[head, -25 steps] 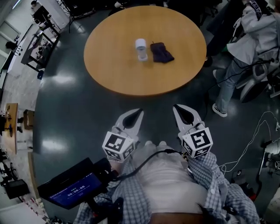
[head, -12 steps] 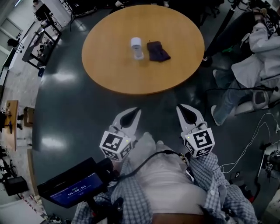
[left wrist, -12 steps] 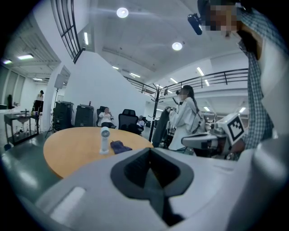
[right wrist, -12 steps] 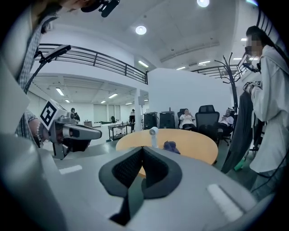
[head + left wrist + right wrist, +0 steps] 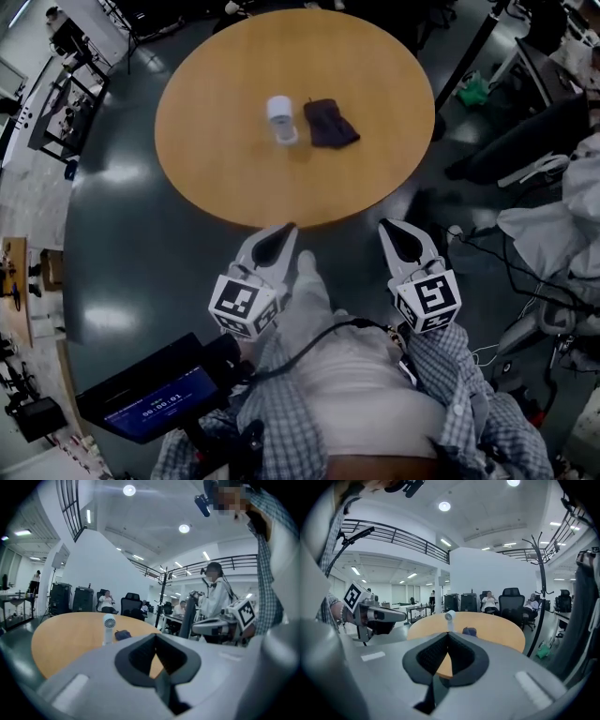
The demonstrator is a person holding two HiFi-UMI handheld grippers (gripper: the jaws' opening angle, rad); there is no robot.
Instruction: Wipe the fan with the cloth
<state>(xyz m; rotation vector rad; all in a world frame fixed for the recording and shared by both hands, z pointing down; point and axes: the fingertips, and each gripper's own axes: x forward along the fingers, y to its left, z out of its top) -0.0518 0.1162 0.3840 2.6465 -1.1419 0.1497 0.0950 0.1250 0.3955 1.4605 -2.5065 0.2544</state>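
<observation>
A small white fan (image 5: 279,118) stands upright near the middle of the round wooden table (image 5: 216,178). A dark folded cloth (image 5: 330,123) lies just to its right. The fan (image 5: 108,626) and cloth (image 5: 123,634) also show in the left gripper view, and the fan (image 5: 449,619) and cloth (image 5: 469,631) in the right gripper view. My left gripper (image 5: 280,232) is shut and empty at the table's near edge. My right gripper (image 5: 392,228) is shut and empty, level with it and just off the table's edge.
Dark shiny floor surrounds the table. A coat stand's pole (image 5: 473,52) rises at the table's right, with chairs and cables (image 5: 525,272) beyond. Seated people and desks (image 5: 497,603) lie past the far side. A screen device (image 5: 150,398) hangs by my left side.
Both grippers have come forward to the table's near edge, and the table now sits closer and lower in the head view. The person at the right has dropped out of view.
</observation>
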